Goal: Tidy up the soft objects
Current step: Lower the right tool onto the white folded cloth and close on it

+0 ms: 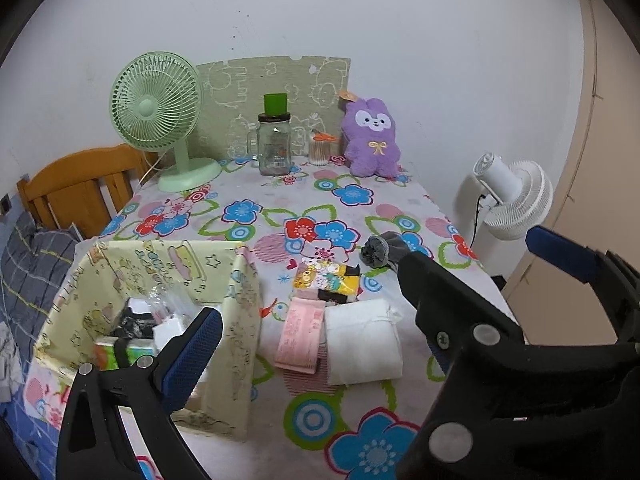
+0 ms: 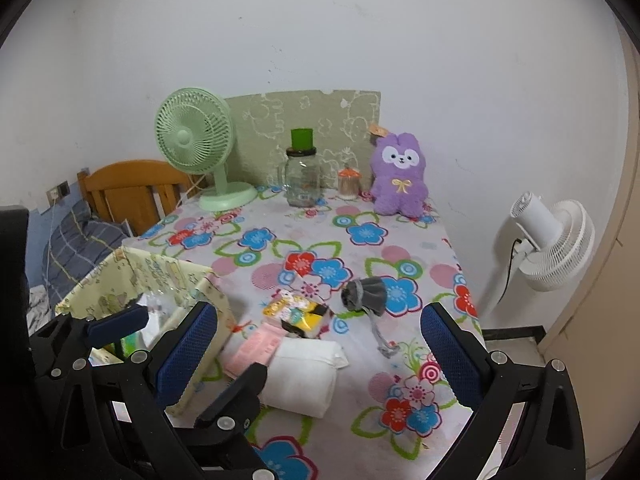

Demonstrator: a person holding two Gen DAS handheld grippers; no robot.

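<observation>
While both claws gape empty, the white tissue pack [image 2: 302, 376] lies between the right claw [image 2: 320, 344] fingers.

White tissue pack [image 2: 300, 376], pink pack [image 2: 256, 346], grey sock [image 2: 366, 294] lying beside open fabric box [image 2: 180, 280].

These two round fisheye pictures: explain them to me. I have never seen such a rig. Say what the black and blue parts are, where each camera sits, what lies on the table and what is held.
A person holds a two-finger gripper in each hand, each carrying a camera that looks along its fingers. The black arms with blue pads are the jaws.

One picture is from the left gripper, the other from the right gripper. Both stand open and hold nothing.

On the flowered tablecloth lie a white folded cloth, a pink packet, a yellow cartoon pack and a grey sock. At the left stands a yellow fabric box with items inside.

At the back: a green fan, a glass jar, a purple plush.
</observation>
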